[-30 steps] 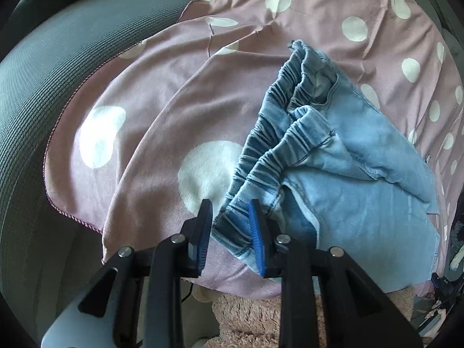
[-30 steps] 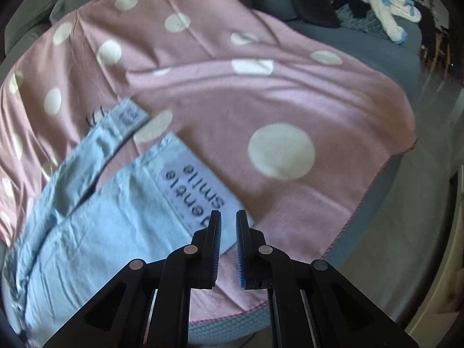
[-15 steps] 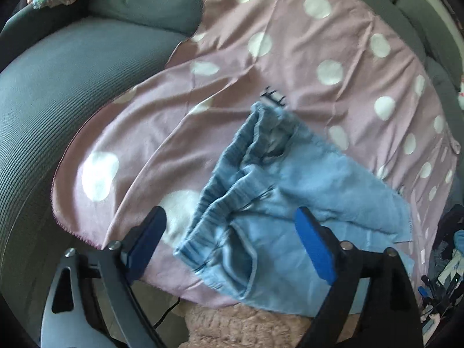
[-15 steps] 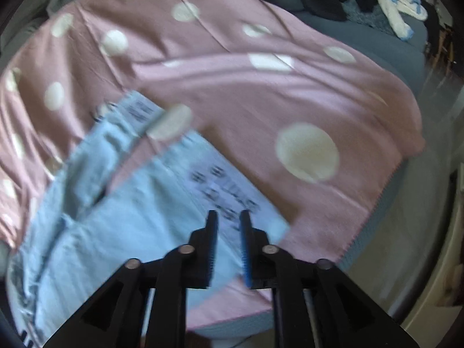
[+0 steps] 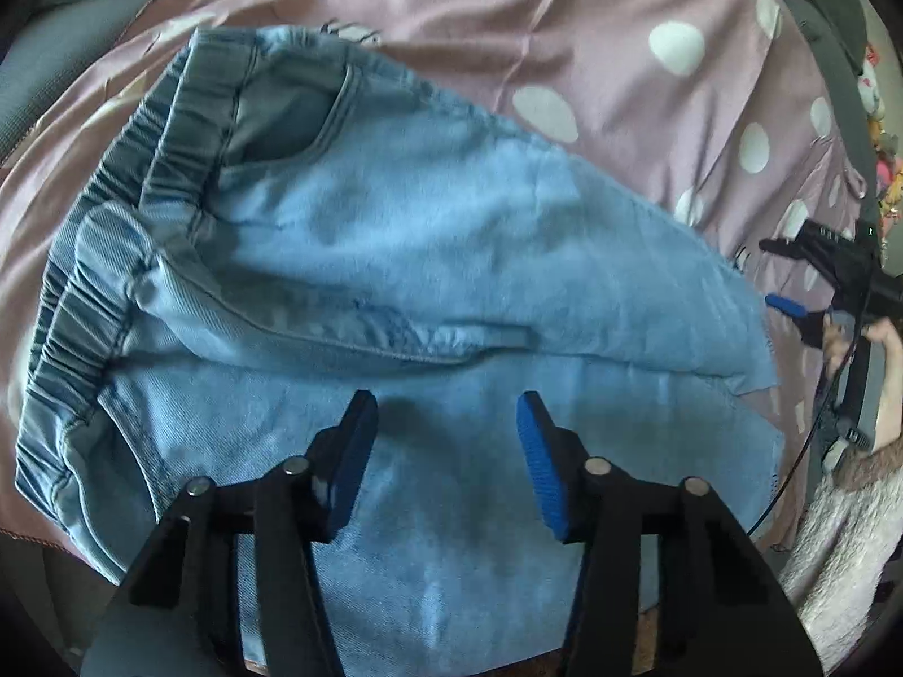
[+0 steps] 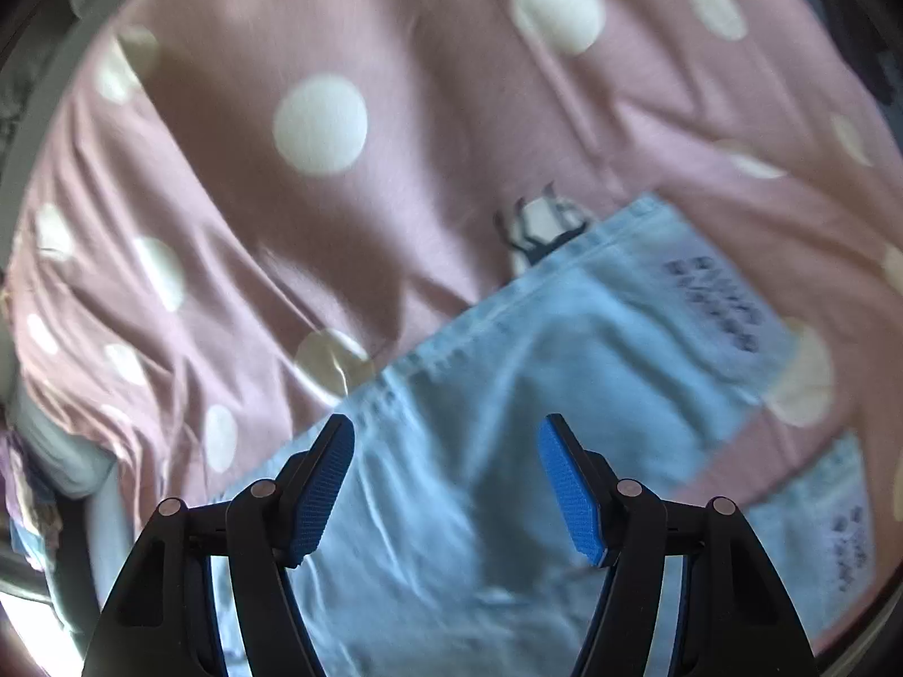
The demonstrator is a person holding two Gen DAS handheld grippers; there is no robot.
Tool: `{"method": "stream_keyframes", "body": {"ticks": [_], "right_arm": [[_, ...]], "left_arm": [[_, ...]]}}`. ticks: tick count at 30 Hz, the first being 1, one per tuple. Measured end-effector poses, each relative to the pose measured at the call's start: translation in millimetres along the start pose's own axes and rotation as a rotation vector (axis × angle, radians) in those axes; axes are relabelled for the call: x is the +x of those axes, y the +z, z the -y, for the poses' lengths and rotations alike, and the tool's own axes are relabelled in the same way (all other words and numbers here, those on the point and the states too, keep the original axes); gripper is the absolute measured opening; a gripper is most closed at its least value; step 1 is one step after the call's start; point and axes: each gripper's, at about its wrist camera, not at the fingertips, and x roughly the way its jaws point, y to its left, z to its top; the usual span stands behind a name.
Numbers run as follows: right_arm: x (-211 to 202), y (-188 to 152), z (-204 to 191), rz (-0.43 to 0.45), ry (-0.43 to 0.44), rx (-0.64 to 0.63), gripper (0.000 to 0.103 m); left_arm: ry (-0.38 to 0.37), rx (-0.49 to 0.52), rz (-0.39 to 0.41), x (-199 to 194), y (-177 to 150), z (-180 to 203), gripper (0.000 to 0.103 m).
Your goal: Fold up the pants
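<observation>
While the left wrist view looks down along the left tongs [image 5: 443, 451], their blue pads stand wide apart, released and holding nothing, hovering over the light blue denim pants [image 5: 395, 259]. The pants lie spread on a pink sheet with white dots [image 5: 621, 39], filling most of the view. Their gathered elastic waistband [image 5: 113, 214] runs from about 11 o'clock down to 8 o'clock, a pocket opening [image 5: 282, 118] sits near 11 o'clock, and the legs stretch toward 3 and 4 o'clock, one lying partly over the other. At 3 o'clock, just past the leg ends, the right tongs [image 5: 790, 276] appear small, with the person's hand [image 5: 886, 333] beside them and a fuzzy sleeve [image 5: 841, 530] lower at 4 o'clock. Grey-green upholstery [image 5: 68, 39] shows at 10 o'clock.

From the right wrist view, which is blurred, the right tongs [image 6: 446, 488] are likewise released, pads spread, gripping nothing. They hang above one pant leg [image 6: 508, 395] that runs from 6 o'clock up toward 2 o'clock. Dark printed lettering [image 6: 717, 304], too blurred to read, marks the hem end near 2 o'clock, and a second printed hem [image 6: 841, 536] shows at 4 o'clock. The dotted pink sheet [image 6: 282, 225] covers the rest, from 9 to 1 o'clock.
</observation>
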Motion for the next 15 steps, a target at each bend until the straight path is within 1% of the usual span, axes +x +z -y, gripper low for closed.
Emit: {"method": "stream_keyframes", "body": {"ticks": [2, 5, 8, 9, 11, 12, 13, 14, 15], "right_arm": [[28, 11, -13, -0.012, -0.066, 0.012, 0.067], [62, 18, -22, -0.043, -0.156, 0.021, 0.067], [82, 18, -27, -0.027, -0.244, 0.001, 0.067], [88, 16, -27, -0.029, -0.266, -0.002, 0.065], [89, 11, -23, 0.001, -0.254, 0.016, 0.063], [87, 10, -23, 0.012, -0.248, 0.018, 0.051], [83, 8, -21, 0.027, -0.254, 0.015, 0.025], [78, 6, -19, 0.03, -0.25, 0.006, 0.01], [73, 3, -16, 0.03, -0.233, 0.006, 0.003]], "left_arm": [[0.013, 0.024, 0.039, 2, -5, -2, 0.041], [0.016, 0.029, 0.051, 3, -10, -5, 0.041], [0.021, 0.03, 0.055, 6, -12, -5, 0.042], [0.022, 0.03, 0.054, 7, -12, -4, 0.042], [0.018, 0.031, 0.055, 10, -11, -3, 0.046], [0.011, 0.032, 0.055, 11, -11, -2, 0.047], [0.008, 0.033, 0.056, 12, -11, -2, 0.047], [0.005, 0.03, 0.057, 12, -11, -3, 0.047], [0.002, 0.025, 0.057, 12, -11, -4, 0.047]]}}
